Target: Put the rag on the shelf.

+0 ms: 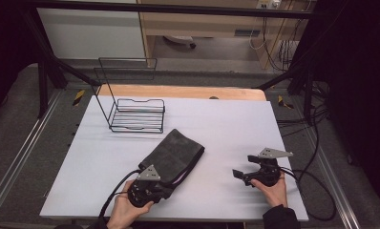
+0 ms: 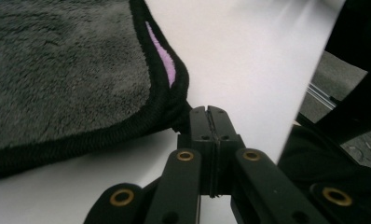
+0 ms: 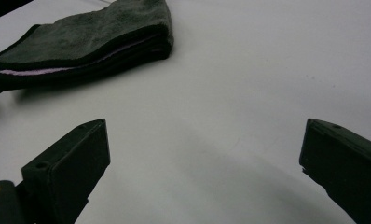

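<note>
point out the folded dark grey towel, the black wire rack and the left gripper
folded dark grey towel (image 1: 176,151), high view, middle of its top face
black wire rack (image 1: 136,115), high view, bars of its low tray
left gripper (image 2: 210,117), left gripper view, tips of its closed jaws, at the towel's corner hem

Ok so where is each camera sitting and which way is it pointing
High view: above the person's side, looking forward and down on the table, wire rack and towel; both hands show, left gripper, right gripper.
Left gripper view: on the left gripper, jaws shut at the towel's corner.
Right gripper view: on the right gripper, low over the table, jaws wide apart.
Shared: the folded towel appears in all three.
</note>
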The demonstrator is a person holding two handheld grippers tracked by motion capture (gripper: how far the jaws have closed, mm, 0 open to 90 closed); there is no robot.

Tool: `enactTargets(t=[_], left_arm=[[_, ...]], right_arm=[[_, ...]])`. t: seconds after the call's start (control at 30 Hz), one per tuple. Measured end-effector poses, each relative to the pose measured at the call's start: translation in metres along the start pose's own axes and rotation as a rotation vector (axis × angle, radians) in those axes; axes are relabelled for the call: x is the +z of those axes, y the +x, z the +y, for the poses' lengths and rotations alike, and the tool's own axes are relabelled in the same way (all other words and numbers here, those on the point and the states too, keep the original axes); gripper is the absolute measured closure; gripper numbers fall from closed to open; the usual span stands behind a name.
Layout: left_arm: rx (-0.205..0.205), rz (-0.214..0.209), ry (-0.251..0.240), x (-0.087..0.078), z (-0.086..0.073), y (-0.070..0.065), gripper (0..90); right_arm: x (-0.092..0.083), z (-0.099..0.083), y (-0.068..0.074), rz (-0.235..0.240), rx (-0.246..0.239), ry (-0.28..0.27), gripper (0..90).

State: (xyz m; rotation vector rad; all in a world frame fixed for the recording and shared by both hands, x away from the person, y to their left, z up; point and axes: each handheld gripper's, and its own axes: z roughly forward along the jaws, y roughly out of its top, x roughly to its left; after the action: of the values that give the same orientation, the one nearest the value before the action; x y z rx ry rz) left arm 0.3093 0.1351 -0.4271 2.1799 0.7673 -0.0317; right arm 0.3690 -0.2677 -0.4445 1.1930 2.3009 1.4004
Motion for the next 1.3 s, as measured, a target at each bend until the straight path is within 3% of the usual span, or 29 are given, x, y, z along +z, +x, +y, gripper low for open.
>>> enactTargets(t=[0.13, 0.23, 0.33, 0.43, 0.47, 0.5, 0.53, 0.57, 0.6, 0.67, 0.7, 0.73, 0.77, 0.8, 0.93, 1.03, 1.3], left_arm=[[0.028, -0.015, 0.014, 0.005, 0.001, -0.011, 89.8], [0.032, -0.005, 0.022, 0.007, 0.0, -0.01, 87.5], [0.02, -0.018, 0.004, 0.0, 0.003, -0.007, 72.8], [0.026, 0.041, -0.022, -0.016, 0.01, -0.001, 62.8], [0.026, 0.041, -0.022, -0.016, 0.01, -0.001, 59.7], [0.017, 0.091, -0.026, -0.025, 0.013, 0.008, 57.0], [0.017, 0.091, -0.026, -0.025, 0.013, 0.008, 53.4], [0.01, 0.119, -0.027, -0.029, 0.014, 0.014, 50.3], [-0.003, 0.171, -0.028, -0.036, 0.015, 0.029, 48.0], [-0.009, 0.195, -0.031, -0.039, 0.014, 0.037, 44.3], [-0.037, 0.24, -0.03, -0.043, 0.014, 0.053, 44.0], [-0.037, 0.24, -0.03, -0.043, 0.014, 0.053, 43.5], [-0.064, 0.261, -0.034, -0.045, 0.013, 0.068, 42.8], [-0.064, 0.261, -0.034, -0.045, 0.013, 0.068, 43.1], [-0.107, 0.282, -0.01, -0.043, 0.012, 0.09, 45.6], [-0.092, 0.297, 0.033, -0.037, 0.01, 0.096, 51.4], [-0.103, 0.245, 0.053, -0.033, 0.004, 0.102, 61.3]], right_arm=[[0.0, 0.0, 0.0, 0.0, 0.004, 0.001, 2.6], [0.0, 0.0, 0.0, -0.001, 0.002, 0.001, 2.8], [0.0, 0.0, 0.0, -0.002, 0.003, 0.001, 2.8], [0.0, 0.0, 0.0, -0.003, 0.005, 0.0, 2.9], [0.0, 0.0, 0.0, -0.003, 0.008, -0.001, 3.2], [0.0, 0.0, 0.001, -0.003, 0.011, -0.002, 3.3], [0.001, 0.001, 0.001, -0.004, 0.01, -0.003, 3.4], [0.001, 0.001, 0.001, -0.004, 0.011, -0.006, 3.8], [0.001, 0.002, 0.002, -0.006, 0.016, -0.005, 4.2], [0.002, 0.004, 0.003, -0.014, 0.015, -0.01, 6.1], [0.002, 0.005, 0.004, -0.017, 0.014, -0.012, 7.8], [0.003, 0.007, 0.006, -0.018, 0.018, -0.012, 8.9], [0.005, 0.009, 0.008, -0.021, 0.025, -0.016, 9.7], [0.006, 0.012, 0.01, -0.025, 0.024, -0.018, 11.7], [0.013, 0.019, 0.018, -0.042, 0.012, -0.023, 16.0], [0.029, 0.031, 0.03, -0.035, 0.006, -0.01, 22.0], [0.068, 0.053, 0.049, -0.03, 0.012, 0.013, 33.2]])
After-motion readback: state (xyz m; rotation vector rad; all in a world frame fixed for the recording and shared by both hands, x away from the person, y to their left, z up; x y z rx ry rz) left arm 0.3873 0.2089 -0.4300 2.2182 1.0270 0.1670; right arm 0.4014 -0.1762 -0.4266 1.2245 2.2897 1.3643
